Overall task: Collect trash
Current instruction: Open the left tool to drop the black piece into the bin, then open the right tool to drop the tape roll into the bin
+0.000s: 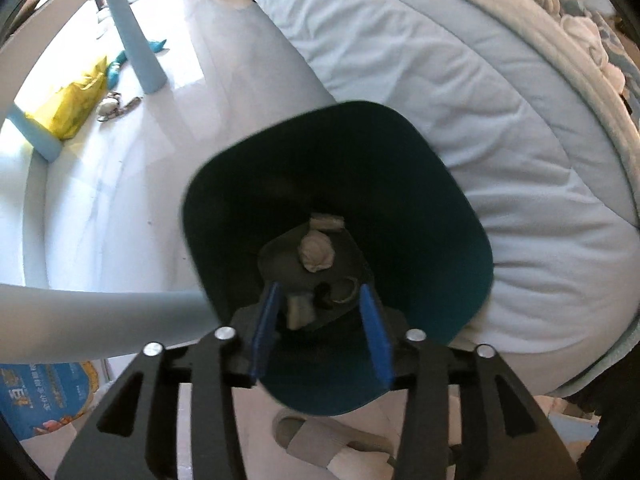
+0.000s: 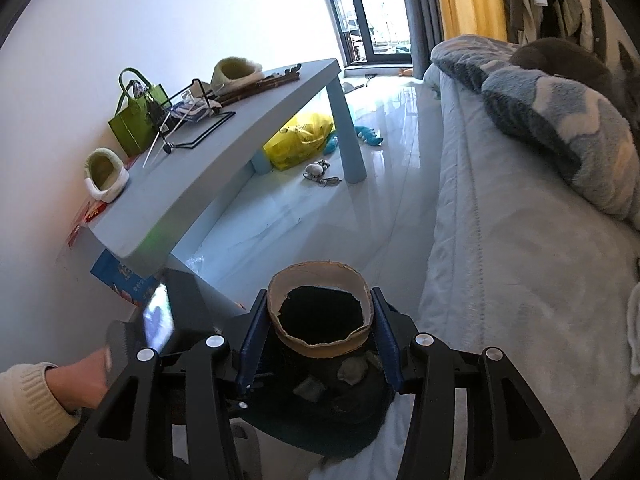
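A dark teal trash bin (image 1: 440, 216) stands on the floor beside the bed; crumpled paper wads (image 1: 316, 254) and scraps lie at its bottom. My left gripper (image 1: 320, 332) hangs over the bin's mouth, jaws apart and empty. My right gripper (image 2: 318, 336) is shut on a cardboard tape-roll core (image 2: 320, 276), held directly above the bin (image 2: 320, 420), whose trash shows below. A hand (image 2: 76, 384) holds the other gripper's body at the left.
A light-blue low table (image 2: 224, 148) stands left, with a green bag (image 2: 134, 120), slippers and a wire rack on it. A yellow bag (image 2: 300, 140) and small toys lie under it. The bed (image 2: 500, 260) fills the right. A grey slipper (image 1: 320, 440) lies near the bin.
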A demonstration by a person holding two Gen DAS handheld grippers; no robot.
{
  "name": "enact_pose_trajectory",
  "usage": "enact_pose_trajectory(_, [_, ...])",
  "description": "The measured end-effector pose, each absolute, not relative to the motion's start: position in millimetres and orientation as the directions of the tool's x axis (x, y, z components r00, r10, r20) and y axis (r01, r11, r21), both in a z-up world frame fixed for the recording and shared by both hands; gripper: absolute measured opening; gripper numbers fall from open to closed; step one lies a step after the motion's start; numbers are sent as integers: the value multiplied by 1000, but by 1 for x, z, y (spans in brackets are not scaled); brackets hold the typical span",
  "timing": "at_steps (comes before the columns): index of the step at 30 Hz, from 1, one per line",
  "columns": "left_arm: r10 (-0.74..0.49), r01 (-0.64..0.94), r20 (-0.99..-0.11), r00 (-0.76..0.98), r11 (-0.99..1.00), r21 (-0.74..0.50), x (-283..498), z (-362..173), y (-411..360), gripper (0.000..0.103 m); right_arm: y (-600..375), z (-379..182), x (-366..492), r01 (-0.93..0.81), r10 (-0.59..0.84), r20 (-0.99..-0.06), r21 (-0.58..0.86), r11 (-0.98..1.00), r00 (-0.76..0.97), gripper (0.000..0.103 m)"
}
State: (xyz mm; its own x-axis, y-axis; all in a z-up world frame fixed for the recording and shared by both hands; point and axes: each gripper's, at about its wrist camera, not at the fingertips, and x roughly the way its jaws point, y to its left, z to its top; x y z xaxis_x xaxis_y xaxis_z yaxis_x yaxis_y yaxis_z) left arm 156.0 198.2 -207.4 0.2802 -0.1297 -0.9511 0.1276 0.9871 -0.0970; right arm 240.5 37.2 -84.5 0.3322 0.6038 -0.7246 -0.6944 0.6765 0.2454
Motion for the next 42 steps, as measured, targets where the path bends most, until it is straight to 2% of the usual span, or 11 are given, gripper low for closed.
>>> enact_pose_trajectory(9, [-126, 96, -921, 369, 991, -97, 145, -176, 226, 50, 65, -107, 241, -700, 568, -765, 227, 677, 302, 50])
enact_pose_trajectory(15, [-140, 92, -886, 442, 990, -110, 137, -148, 238, 46, 84, -132, 243, -702, 533, -802, 215, 679, 270, 50])
enact_pose_trajectory(22, [-150, 83, -841, 520, 989, -125, 123, -116, 249, 37, 105, -152, 241, -714, 496, -834, 194, 673, 242, 50])
enact_pose_trajectory(34, [-160, 40, -758, 633, 984, -174, 110, -59, 267, 31, 133, -191, 234, -738, 421, -886, 151, 658, 194, 50])
enact_pose_trajectory(42, [-175, 28, -721, 670, 977, -210, 112, -38, 260, 26, 144, -225, 221, -770, 307, -934, 59, 635, 182, 50])
